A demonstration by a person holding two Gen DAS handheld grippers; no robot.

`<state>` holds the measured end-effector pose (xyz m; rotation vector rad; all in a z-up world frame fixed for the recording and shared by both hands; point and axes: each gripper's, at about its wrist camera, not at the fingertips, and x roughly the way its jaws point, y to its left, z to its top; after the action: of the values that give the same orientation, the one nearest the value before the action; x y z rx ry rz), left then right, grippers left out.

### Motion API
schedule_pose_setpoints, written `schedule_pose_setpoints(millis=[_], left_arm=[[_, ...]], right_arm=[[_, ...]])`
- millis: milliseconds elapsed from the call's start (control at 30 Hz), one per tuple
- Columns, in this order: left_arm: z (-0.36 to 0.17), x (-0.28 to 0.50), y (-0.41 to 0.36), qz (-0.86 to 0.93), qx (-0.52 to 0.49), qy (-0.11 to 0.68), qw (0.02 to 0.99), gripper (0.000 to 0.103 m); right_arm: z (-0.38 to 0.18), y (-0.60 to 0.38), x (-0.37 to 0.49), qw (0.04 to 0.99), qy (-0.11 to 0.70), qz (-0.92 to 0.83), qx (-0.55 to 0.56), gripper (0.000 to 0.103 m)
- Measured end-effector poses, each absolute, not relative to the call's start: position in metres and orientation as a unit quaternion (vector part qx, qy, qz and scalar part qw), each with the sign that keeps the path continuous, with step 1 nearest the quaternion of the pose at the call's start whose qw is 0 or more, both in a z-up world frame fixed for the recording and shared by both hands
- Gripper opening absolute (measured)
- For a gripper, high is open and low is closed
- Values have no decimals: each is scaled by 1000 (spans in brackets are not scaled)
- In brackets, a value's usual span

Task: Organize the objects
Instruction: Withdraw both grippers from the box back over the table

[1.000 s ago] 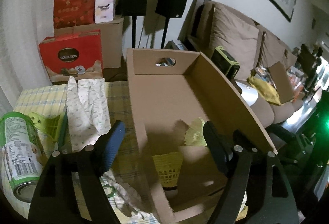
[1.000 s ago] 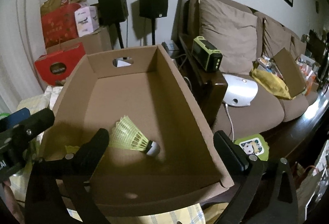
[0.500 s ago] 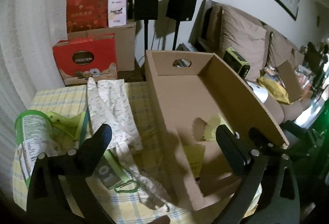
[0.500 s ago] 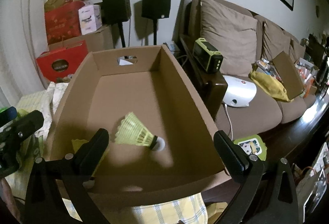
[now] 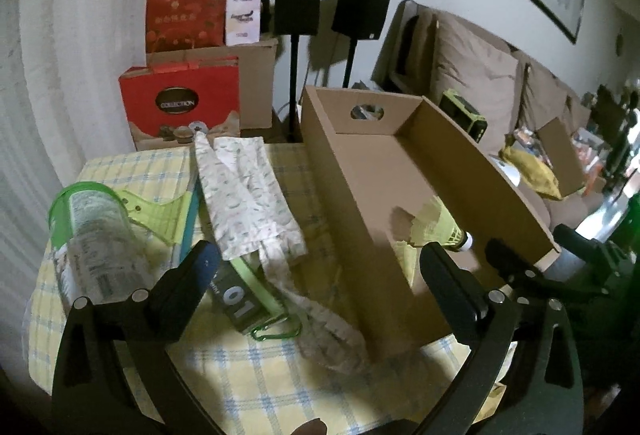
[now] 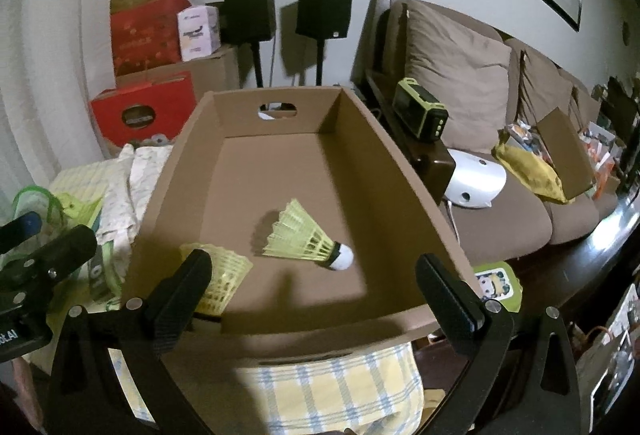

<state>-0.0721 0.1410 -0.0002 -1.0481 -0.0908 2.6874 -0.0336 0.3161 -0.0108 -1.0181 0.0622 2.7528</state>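
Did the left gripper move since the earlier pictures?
Yes. The left gripper, jaws just opened and empty, has drawn back and leftward from the cardboard box, now over the checked tablecloth.

Cardboard box point(image 6: 192, 171): plain brown board, matt, smooth inside, raw cut edges.
Two shuttlecocks point(image 6: 304, 235) point(image 6: 220, 283): yellow-green plastic mesh skirts, slight sheen; one shows smooth white cap.
Tablecloth point(image 5: 248, 387): woven cloth, yellow-blue check, matt.
Printed cloth point(image 5: 244, 195): soft white fabric, small pattern, crumpled.
Tube point(image 5: 92, 235): clear glossy plastic, green rim, paper label.
Carabiner point(image 5: 276, 331): green, shiny, metal-like.
Left gripper point(image 5: 316, 287): matt black plastic, silver screw heads.
Sofa cushions point(image 6: 452, 51): brown matt fabric.
Gift box point(image 5: 180, 103): red glossy card.
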Motion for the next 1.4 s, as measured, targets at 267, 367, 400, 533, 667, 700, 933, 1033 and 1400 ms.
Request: schedule_pose_setpoints(millis=[267,367,400,533,667,700,933,1033,1400], left_arm=[[6,-61,124,927,-356,-27,118,101],[6,-58,117,927,-356,-29,115,101],[5,-56,114,927,-356,-29,114,101],[6,-53,104,928,-355,-31,109,101],[9,-49,93,932,-346,-33,101,100],[11,-48,90,933,-344,-33,99,100],[16,-42,71,937,-337,-36,81,100],[16,-40,66,938,-337,-31,73,100],[19,-35,39,940,-335,-37,50,100]], right_arm=[[-7,297,-26,99,18,935,-340,103],[-5,291,-24,97,21,936,-337,103],[-4,289,-23,96,20,936,-337,103],[-2,280,-20,94,17,938,-334,103],[0,273,-19,90,17,939,-332,103],[1,271,-18,90,17,939,-332,103],[6,257,-16,83,16,942,-326,103],[9,250,-15,79,14,943,-324,103],[16,228,-17,63,8,946,-318,103]])
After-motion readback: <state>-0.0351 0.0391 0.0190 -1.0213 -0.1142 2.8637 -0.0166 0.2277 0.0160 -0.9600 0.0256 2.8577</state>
